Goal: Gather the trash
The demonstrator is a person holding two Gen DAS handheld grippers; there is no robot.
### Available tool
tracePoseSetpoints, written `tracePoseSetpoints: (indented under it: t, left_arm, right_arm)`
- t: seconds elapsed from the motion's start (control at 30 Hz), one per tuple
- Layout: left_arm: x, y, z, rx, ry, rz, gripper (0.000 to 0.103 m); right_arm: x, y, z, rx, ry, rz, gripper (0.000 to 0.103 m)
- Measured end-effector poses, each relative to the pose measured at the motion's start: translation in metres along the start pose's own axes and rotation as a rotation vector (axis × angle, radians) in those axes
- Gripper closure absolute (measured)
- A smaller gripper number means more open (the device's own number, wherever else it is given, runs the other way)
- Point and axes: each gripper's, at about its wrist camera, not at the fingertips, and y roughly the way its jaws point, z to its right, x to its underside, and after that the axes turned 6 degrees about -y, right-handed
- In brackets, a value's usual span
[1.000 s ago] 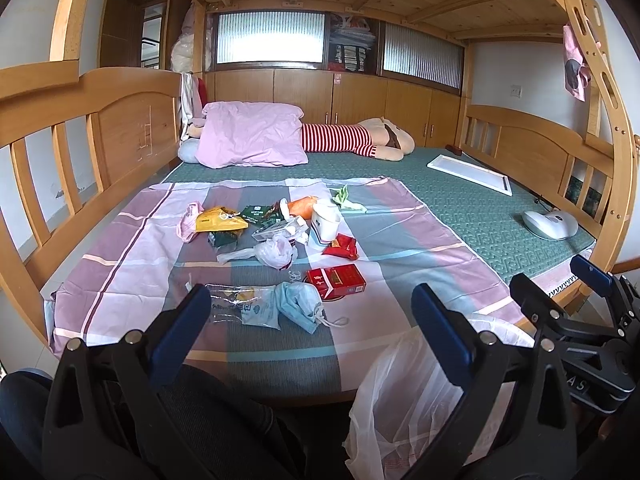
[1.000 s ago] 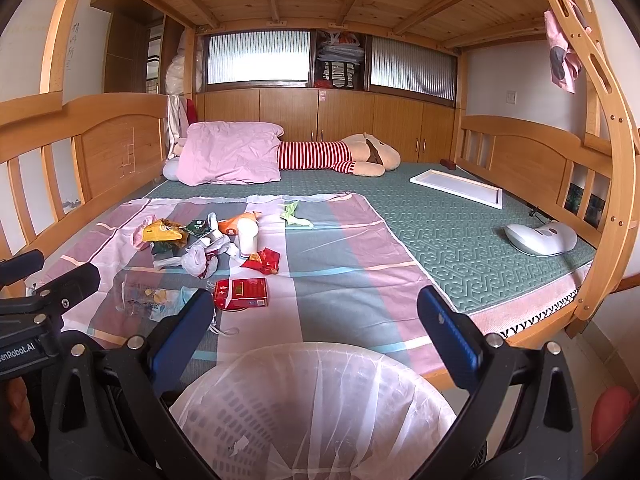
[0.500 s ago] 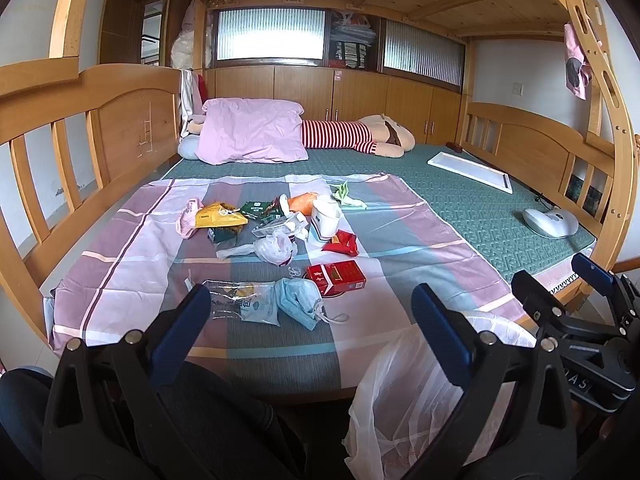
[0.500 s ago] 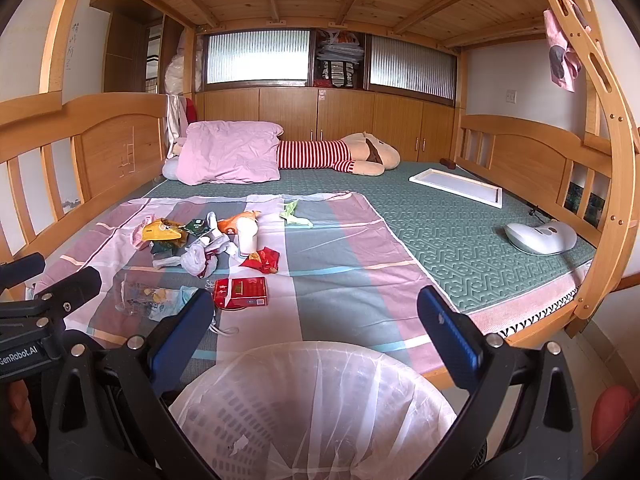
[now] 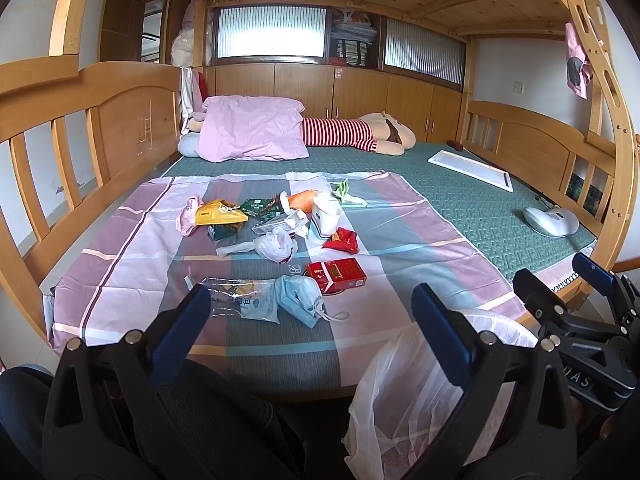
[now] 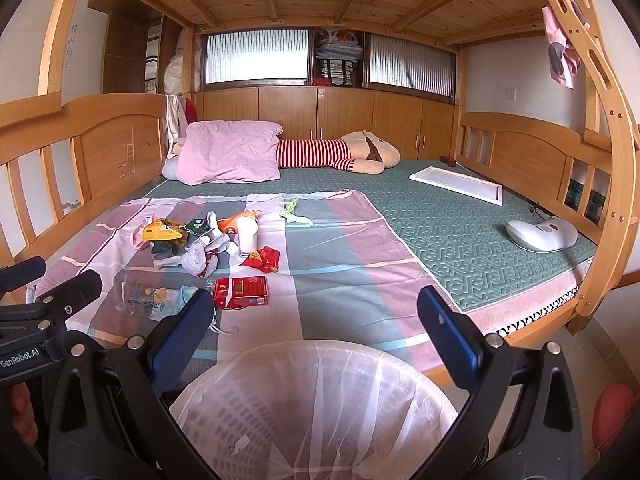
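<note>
Trash lies on a striped sheet [image 5: 400, 232] on the bed: a red box [image 5: 337, 273], a blue face mask [image 5: 301, 298], a clear wrapper [image 5: 240, 299], a white plastic bag [image 5: 274, 245], a yellow packet [image 5: 218, 213], a white cup [image 5: 325, 218] and a red wrapper [image 5: 342, 239]. A bin lined with a white bag [image 6: 316, 408] stands at the bed's front edge. My left gripper [image 5: 310, 328] is open and empty in front of the mask. My right gripper [image 6: 312, 326] is open and empty above the bin; the red box [image 6: 241, 291] lies beyond it.
A pink pillow [image 5: 250, 128] and a striped plush toy [image 5: 360, 132] lie at the far end. A white tray [image 5: 472, 168] and a white device [image 5: 552, 221] sit on the green mattress at right. Wooden rails [image 5: 80, 128] border the bed.
Both views have shifted slightly; the left gripper has risen a little toward the bed. Both grippers stay open and no trash has moved.
</note>
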Motion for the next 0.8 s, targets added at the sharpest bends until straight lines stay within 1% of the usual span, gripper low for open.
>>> tracePoseSetpoints:
  t: [0.67,0.73,0.8]
  left_arm:
    - [0.001,0.003,-0.003,-0.006,-0.007,-0.022,0.003]
    - [0.000,0.005,-0.004,-0.001,-0.004,-0.026,0.003]
    - [-0.009,0.008,-0.014,0.017,-0.009,-0.013,0.003]
  right_arm:
    - [0.001,0.000,0.002,-0.008,0.014,-0.013,0.003]
    - [0.000,0.002,0.003,-0.012,0.017,-0.020,0.003]
    - [-0.002,0.003,0.002,-0.012,0.017,-0.023,0.003]
